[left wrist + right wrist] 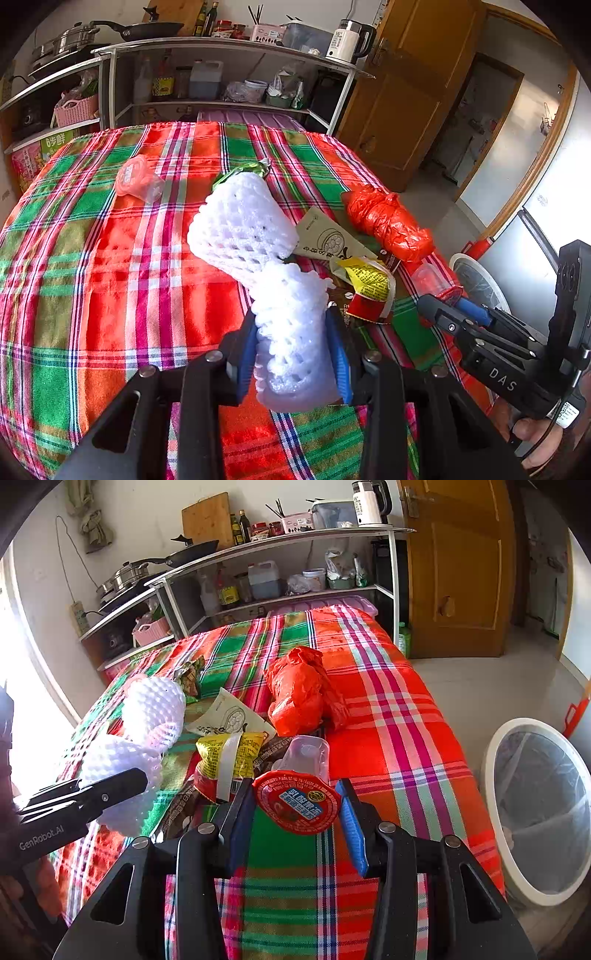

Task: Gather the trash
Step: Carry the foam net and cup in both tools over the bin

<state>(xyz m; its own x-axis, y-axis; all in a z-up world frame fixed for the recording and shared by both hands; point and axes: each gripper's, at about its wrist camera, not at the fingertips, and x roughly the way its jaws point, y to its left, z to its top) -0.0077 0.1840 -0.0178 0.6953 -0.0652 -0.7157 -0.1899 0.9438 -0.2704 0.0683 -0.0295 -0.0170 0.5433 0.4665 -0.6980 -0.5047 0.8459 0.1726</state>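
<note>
My left gripper (293,332) is shut on a white foam fruit net (266,266), which stretches away from it over the plaid tablecloth (110,258). My right gripper (295,808) is shut on a clear plastic jelly cup with a red foil lid (297,799); the cup also shows in the left wrist view (432,280). A crumpled red plastic bag (304,692), a yellow snack wrapper (231,755), a beige paper packet (229,716) and a green wrapper (190,677) lie on the table. A pink jelly cup (138,179) lies at the far left.
A white-rimmed trash bin with a clear liner (539,812) stands on the floor right of the table. Metal shelves (280,565) with cookware and bottles stand behind the table. A wooden door (461,568) is at the right.
</note>
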